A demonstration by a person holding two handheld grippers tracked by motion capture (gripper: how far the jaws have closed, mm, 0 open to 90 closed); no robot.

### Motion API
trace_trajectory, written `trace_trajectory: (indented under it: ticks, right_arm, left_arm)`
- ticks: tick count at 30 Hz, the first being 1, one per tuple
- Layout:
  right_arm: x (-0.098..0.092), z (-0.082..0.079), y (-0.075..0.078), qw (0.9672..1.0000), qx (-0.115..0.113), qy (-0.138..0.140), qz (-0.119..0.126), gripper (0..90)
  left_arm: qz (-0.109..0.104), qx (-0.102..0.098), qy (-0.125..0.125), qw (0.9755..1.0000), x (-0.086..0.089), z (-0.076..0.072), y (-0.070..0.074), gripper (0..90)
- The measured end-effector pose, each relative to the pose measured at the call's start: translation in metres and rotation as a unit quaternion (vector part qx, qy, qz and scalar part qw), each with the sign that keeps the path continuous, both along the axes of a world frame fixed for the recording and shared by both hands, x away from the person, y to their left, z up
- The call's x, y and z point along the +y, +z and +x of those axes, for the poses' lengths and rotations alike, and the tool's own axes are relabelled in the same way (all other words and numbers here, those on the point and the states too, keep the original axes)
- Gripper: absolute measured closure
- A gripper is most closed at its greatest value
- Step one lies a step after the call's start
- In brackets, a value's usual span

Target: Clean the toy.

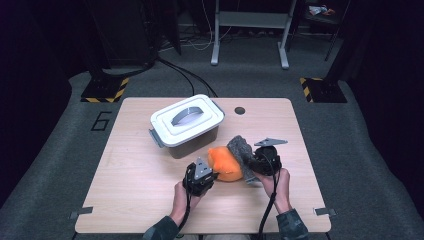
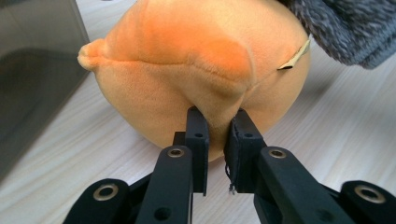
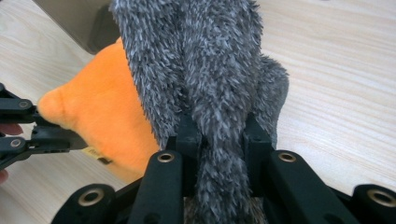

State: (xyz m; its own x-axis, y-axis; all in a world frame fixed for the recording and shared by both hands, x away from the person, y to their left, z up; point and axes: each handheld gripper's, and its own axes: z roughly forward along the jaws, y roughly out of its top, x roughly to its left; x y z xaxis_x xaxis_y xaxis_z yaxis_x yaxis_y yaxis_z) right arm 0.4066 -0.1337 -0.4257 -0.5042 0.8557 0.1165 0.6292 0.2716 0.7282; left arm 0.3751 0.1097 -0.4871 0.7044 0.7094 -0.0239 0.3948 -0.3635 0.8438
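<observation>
Orange plush toy (image 1: 226, 163), grey furry end (image 1: 241, 149) pointing right-back, away

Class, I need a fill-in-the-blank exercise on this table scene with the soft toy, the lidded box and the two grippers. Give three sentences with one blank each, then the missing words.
1. The left gripper is shut on the plush toy's ______ body.
2. The right gripper is shut on the toy's fuzzy ______ part.
3. The grey plastic box behind the toy on the light wooden table has its white lid ______.

Missing words: orange; grey; on
</observation>
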Motion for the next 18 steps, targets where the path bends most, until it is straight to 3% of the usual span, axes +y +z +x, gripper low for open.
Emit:
trace_trajectory:
  ticks: [4, 8, 14, 18]
  right_arm:
    - [0.0, -0.008, 0.008, 0.9999, -0.013, 0.002, 0.003, 73.9]
    - [0.007, -0.016, 0.017, 0.9995, -0.026, 0.016, 0.005, 73.9]
    - [0.028, -0.028, 0.029, 0.9982, -0.038, 0.045, 0.002, 73.9]
    - [0.041, -0.028, 0.027, 0.9972, -0.039, 0.064, -0.012, 73.9]
  left_arm:
    - [-0.026, 0.03, 0.0, 0.9992, 0.0, 0.001, 0.008, 81.7]
    - [-0.039, 0.047, -0.001, 0.9981, 0.0, 0.001, 0.016, 81.9]
    - [-0.043, 0.052, -0.009, 0.9977, -0.002, -0.002, 0.024, 81.9]
    - [-0.038, 0.05, -0.014, 0.9979, -0.005, -0.001, 0.024, 81.7]
